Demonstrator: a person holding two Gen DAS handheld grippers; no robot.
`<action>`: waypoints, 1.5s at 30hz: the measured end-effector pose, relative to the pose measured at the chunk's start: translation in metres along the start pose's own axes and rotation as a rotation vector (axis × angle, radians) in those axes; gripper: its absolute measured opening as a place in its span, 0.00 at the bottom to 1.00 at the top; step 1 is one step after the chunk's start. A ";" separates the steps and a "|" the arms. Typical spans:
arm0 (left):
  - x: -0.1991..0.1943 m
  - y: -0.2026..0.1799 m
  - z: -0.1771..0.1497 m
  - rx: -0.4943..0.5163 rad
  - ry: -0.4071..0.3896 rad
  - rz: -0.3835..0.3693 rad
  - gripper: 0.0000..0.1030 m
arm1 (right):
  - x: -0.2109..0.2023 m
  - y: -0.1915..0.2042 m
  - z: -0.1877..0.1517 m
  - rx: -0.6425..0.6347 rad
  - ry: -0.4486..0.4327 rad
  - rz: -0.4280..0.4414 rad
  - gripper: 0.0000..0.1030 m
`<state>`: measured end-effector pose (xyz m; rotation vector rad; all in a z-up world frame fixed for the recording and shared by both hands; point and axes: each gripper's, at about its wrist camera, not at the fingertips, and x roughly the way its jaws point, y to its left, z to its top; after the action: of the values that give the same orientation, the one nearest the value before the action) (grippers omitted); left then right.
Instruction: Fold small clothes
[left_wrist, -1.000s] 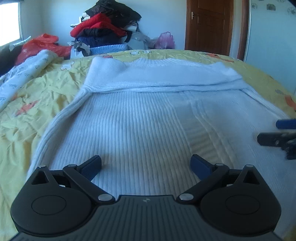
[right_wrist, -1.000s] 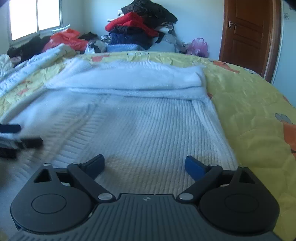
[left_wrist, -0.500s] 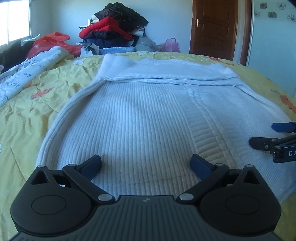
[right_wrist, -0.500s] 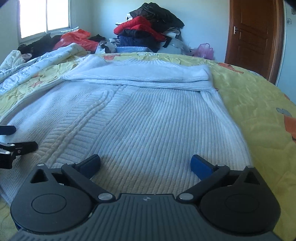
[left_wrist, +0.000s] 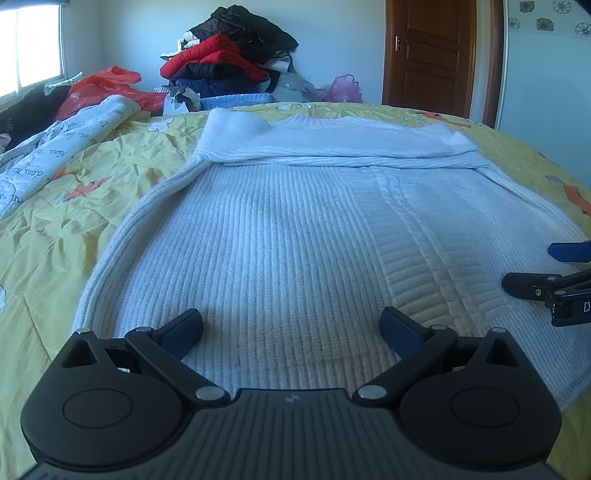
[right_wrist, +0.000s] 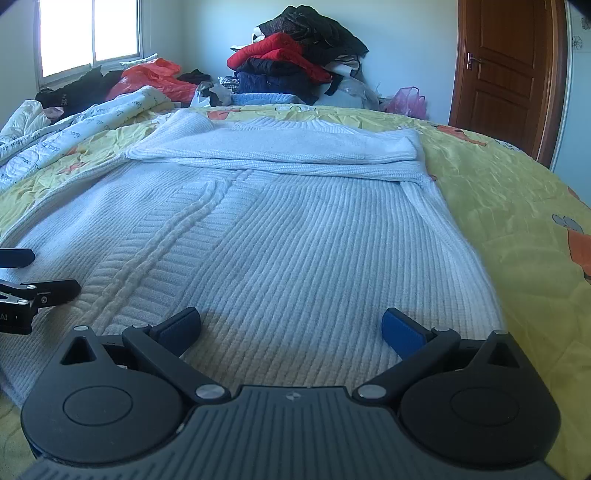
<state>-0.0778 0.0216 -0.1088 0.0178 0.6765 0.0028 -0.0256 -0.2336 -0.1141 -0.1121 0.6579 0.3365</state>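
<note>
Left hand-held gripper (left_wrist: 291, 326), nearest in its own view: blue-padded jaws spread wide, nothing between them, poised over the near hem of the pale blue-white ribbed knit sweater (left_wrist: 295, 229). Right hand-held gripper (right_wrist: 291, 326): likewise spread to its full width, holding nothing, over the same hem further right. Each gripper's tips show at the edge of the other's view, over the sweater's near part.

The sweater lies flat on the bed with the yellow cartoon-print quilt (left_wrist: 92, 184), roughly central. Long axis runs near to far: hem nearest, collar at the far end. Both sleeves are folded across the chest at the far end, forming a thick white band lying left to right. Fine vertical ribbing; a raised cable braid runs down the middle, flanked by a panel of horizontal ribs. Nothing lies on top of it.

Left of the sweater, a rumpled white printed duvet (left_wrist: 48, 155) lies along the bed edge. Beyond the far edge: an orange-red plastic bag (left_wrist: 99, 88), a tall heap of red, navy and black clothing (left_wrist: 229, 62), a pink plastic bag (left_wrist: 343, 88). Far right, a closed brown wooden door (left_wrist: 428, 55); far left, a bright window (right_wrist: 88, 29).
</note>
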 end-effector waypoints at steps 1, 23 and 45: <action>0.000 0.000 0.000 0.000 0.000 0.001 1.00 | 0.000 0.000 0.000 -0.002 0.000 -0.003 0.98; -0.007 -0.002 -0.001 -0.006 0.013 0.007 1.00 | -0.009 0.000 -0.004 -0.013 0.015 -0.010 0.98; -0.050 0.012 -0.021 0.075 0.078 -0.025 1.00 | -0.067 0.002 -0.008 -0.084 0.068 0.020 1.00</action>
<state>-0.1301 0.0340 -0.0938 0.0815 0.7544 -0.0465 -0.0808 -0.2518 -0.0793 -0.1981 0.7122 0.3815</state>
